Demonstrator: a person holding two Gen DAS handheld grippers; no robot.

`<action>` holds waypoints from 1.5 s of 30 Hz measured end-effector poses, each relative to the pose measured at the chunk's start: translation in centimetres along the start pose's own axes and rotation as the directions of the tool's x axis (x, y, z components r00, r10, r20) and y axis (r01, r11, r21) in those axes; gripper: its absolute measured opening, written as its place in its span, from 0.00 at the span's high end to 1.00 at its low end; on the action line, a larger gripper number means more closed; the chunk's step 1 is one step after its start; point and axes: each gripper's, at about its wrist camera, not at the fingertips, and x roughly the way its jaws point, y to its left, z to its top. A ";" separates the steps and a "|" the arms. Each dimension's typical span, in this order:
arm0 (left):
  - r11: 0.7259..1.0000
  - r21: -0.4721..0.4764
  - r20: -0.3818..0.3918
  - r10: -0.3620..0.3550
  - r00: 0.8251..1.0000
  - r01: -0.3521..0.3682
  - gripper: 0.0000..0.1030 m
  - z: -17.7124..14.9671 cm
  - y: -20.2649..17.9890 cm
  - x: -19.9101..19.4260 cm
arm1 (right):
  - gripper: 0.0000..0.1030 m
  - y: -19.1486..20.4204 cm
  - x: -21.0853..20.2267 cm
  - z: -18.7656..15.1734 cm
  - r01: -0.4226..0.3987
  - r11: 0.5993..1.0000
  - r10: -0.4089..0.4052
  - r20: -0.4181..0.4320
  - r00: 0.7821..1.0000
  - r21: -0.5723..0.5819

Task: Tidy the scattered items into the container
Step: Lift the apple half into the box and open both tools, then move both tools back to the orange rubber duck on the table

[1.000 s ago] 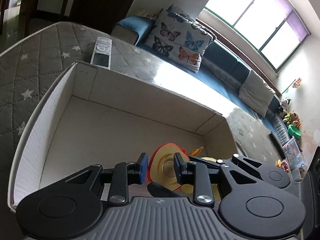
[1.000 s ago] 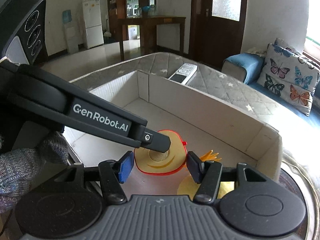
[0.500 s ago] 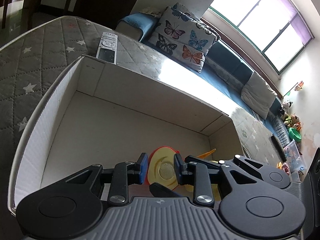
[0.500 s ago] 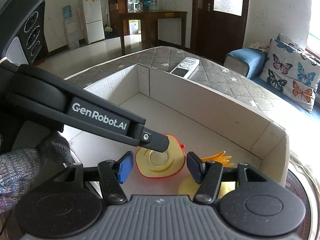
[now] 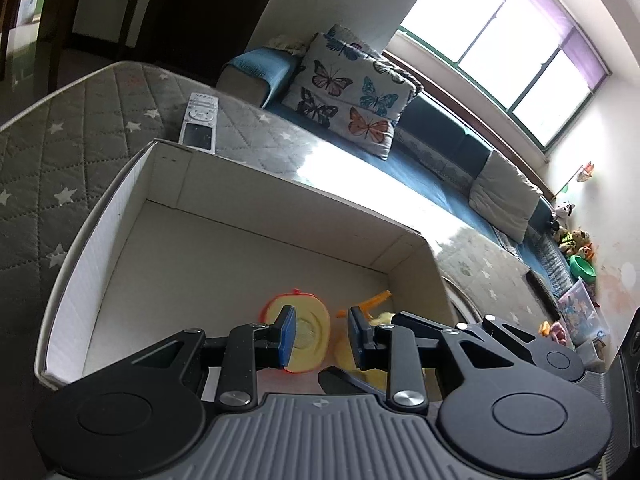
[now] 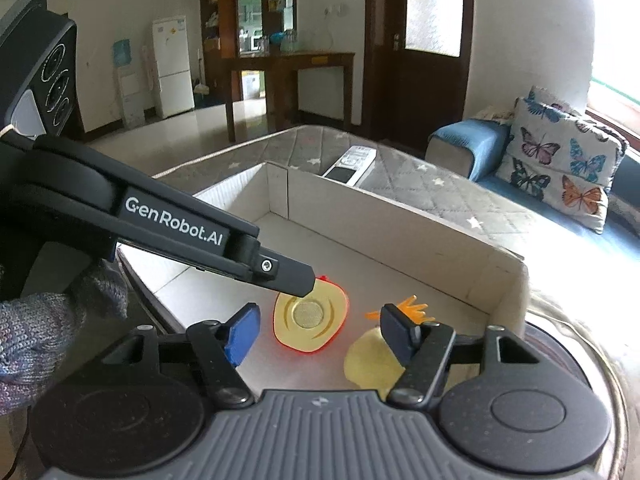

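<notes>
A white cardboard box (image 5: 280, 200) stands open on a quilted grey surface; it also shows in the right wrist view (image 6: 400, 224). On its floor lies a yellow toy apple half with a red rim (image 6: 310, 318), also in the left wrist view (image 5: 308, 320). Beside it lies a yellow plush toy with orange feet (image 6: 372, 356), partly hidden in the left wrist view (image 5: 372, 312). My left gripper (image 5: 322, 334) is open and empty above the apple half. My right gripper (image 6: 320, 334) is open and empty over the box.
A silver remote control (image 5: 199, 124) lies on the quilted surface (image 5: 60, 152) beyond the box, also in the right wrist view (image 6: 350, 164). A butterfly cushion (image 5: 348, 92) sits on the blue sofa behind. The left gripper's arm (image 6: 180, 232) crosses the right wrist view.
My left gripper's jaws have opened wider and drawn back and up from the apple half, which now lies flat on the box floor. Both views have pulled back a little.
</notes>
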 end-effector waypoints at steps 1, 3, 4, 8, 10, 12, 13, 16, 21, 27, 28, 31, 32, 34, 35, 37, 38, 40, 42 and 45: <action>1.000 0.005 0.002 -0.002 1.000 0.002 0.70 -0.2 -0.3 -0.3 | 0.34 0.1 -0.4 -0.2 0.002 1.000 -0.002 0.006 1.000 0.004; 1.000 0.016 0.006 -0.006 1.000 0.006 0.70 -0.7 -0.8 -0.8 | 0.33 0.2 -1.4 -0.7 0.011 1.000 -0.012 0.020 1.000 0.007; 1.000 0.022 0.008 -0.007 1.000 0.007 0.70 -1.0 -1.1 -1.0 | 0.33 0.3 -1.9 -1.0 0.016 1.000 -0.016 0.026 1.000 0.005; 0.999 0.044 0.013 -0.011 1.000 0.010 0.70 -2.2 -2.1 -1.9 | 0.33 0.7 -3.6 -2.2 0.041 0.999 -0.040 0.045 0.998 -0.004; 0.998 0.054 0.012 -0.017 1.000 0.017 0.70 -2.9 -2.6 -2.3 | 0.32 1.0 -4.5 -2.7 0.058 0.998 -0.057 0.055 0.997 -0.007; 0.997 0.072 0.010 -0.022 1.000 0.022 0.70 -3.6 -3.2 -2.6 | 0.29 1.2 -5.4 -3.3 0.069 0.998 -0.068 0.067 0.995 -0.006; 0.996 0.082 0.009 -0.024 1.000 0.024 0.70 -4.0 -3.6 -2.8 | 0.28 1.3 -5.8 -3.6 0.073 0.997 -0.072 0.073 0.995 -0.005; 0.995 0.096 0.003 -0.033 0.999 0.033 0.70 -5.2 -4.2 -3.2 | 0.28 1.8 -7.3 -4.9 0.088 0.996 -0.088 0.084 0.993 -0.004; 0.993 0.106 -0.009 -0.055 0.998 0.055 0.70 -7.2 -5.1 -3.6 | 0.28 2.3 -9.3 -7.3 0.133 0.991 -0.133 0.091 0.987 0.005; 0.990 0.114 -0.033 -0.077 0.996 0.080 0.70 -9.3 -5.9 -3.7 | 0.27 2.2 -11.6 -10.2 0.172 0.984 -0.176 0.091 0.980 0.052; 0.990 0.114 -0.041 -0.078 0.996 0.082 0.70 -9.7 -6.0 -3.5 | 0.27 2.2 -11.8 -10.8 0.180 0.982 -0.185 0.086 0.979 0.059; 0.990 0.112 -0.073 -0.077 0.994 0.085 0.70 -10.8 -6.2 -3.0 | 0.27 2.2 -12.4 -12.3 0.204 0.976 -0.210 0.072 0.975 0.076; 0.990 0.110 -0.084 -0.078 0.993 0.087 0.70 -11.2 -6.2 -2.7 | 0.27 2.1 -12.6 -12.8 0.212 0.974 -0.217 0.068 0.974 0.082; 0.991 0.101 -0.104 -0.079 0.991 0.090 0.70 -11.9 -6.2 -2.4 | 0.27 1.9 -13.0 -13.6 0.220 0.970 -0.227 0.060 0.972 0.102; 0.991 0.101 -0.113 -0.081 0.990 0.092 0.70 -12.1 -6.2 -2.3 | 0.26 1.7 -13.1 -13.9 0.224 0.968 -0.231 0.058 0.971 0.113; 0.990 0.100 -0.129 -0.084 0.988 0.098 0.70 -12.7 -6.3 -2.0 | 0.23 1.4 -13.4 -14.3 0.231 0.965 -0.240 0.056 0.969 0.127; 0.990 0.100 -0.135 -0.086 0.987 0.100 0.70 -12.9 -6.4 -2.0 | 0.23 1.3 -13.5 -14.5 0.229 0.965 -0.238 0.059 0.969 0.131; 0.990 0.097 -0.145 -0.092 0.985 0.107 0.70 -13.3 -6.5 -1.9 | 0.23 1.2 -13.7 -14.5 0.231 0.965 -0.241 0.063 0.969 0.127; 0.989 0.095 -0.149 -0.098 0.984 0.113 0.70 -13.5 -6.7 -1.9 | 0.23 1.3 -13.7 -14.2 0.235 0.965 -0.244 0.067 0.967 0.120; 0.990 0.092 -0.152 -0.095 0.984 0.110 0.70 -13.6 -6.8 -1.9 | 0.23 1.5 -13.7 -14.0 0.239 0.965 -0.248 0.075 0.966 0.109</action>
